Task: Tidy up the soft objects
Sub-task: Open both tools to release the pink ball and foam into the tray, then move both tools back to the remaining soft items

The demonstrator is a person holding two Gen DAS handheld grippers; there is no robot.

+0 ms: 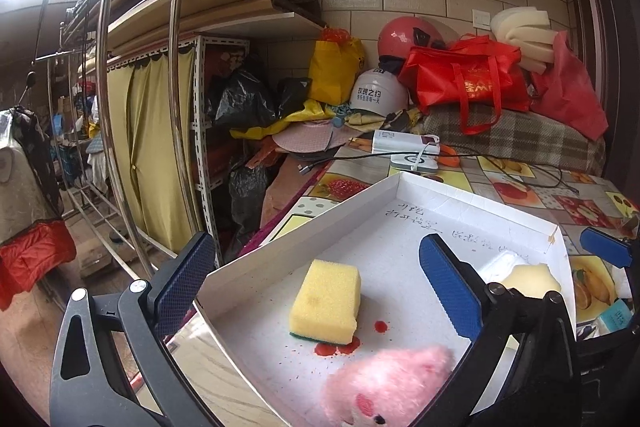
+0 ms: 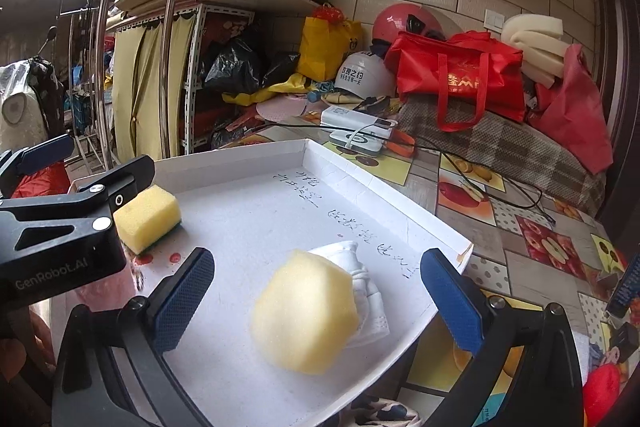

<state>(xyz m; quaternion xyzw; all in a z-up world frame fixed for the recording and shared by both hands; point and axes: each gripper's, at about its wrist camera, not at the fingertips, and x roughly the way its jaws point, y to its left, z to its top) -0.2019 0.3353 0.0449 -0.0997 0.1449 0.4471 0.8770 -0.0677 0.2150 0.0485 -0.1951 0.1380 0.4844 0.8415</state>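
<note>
Apparently most of the sorting is done: four soft things already lie inside the shallow white cardboard tray [image 2: 360,167] with handwriting on its floor, which sits on the fruit-patterned tabletop [image 2: 500,227]. Both grippers stand wide open and hold nothing.

Between the blue-padded fingers [image 1: 450,291] of the left gripper [image 1: 316,291], toward the left finger, rests the rectangular yellow sponge with a green scouring base [image 1: 326,301], free of either pad. Nearer than the fingertips, low in the left wrist view and closer to the right finger, lies the fluffy pink plush toy [image 1: 384,383], partly cut off by the frame edge. Red spots [image 1: 336,347] mark the tray floor just beside the sponge.

Between the fingers [image 2: 182,299] of the right gripper [image 2: 316,299] sits the pale yellow rounded foam lump [image 2: 304,311], untouched by the pads, and touching its far right side is the crumpled white cloth [image 2: 360,267].

What may be left, as a judgement: beyond the right finger of the right gripper, off the tray, a red rounded thing [image 2: 600,391] and some small packets rest on the tabletop; whether they are soft or belong to the task I cannot tell. Nothing else soft lies within easy reach of the fingers
</note>
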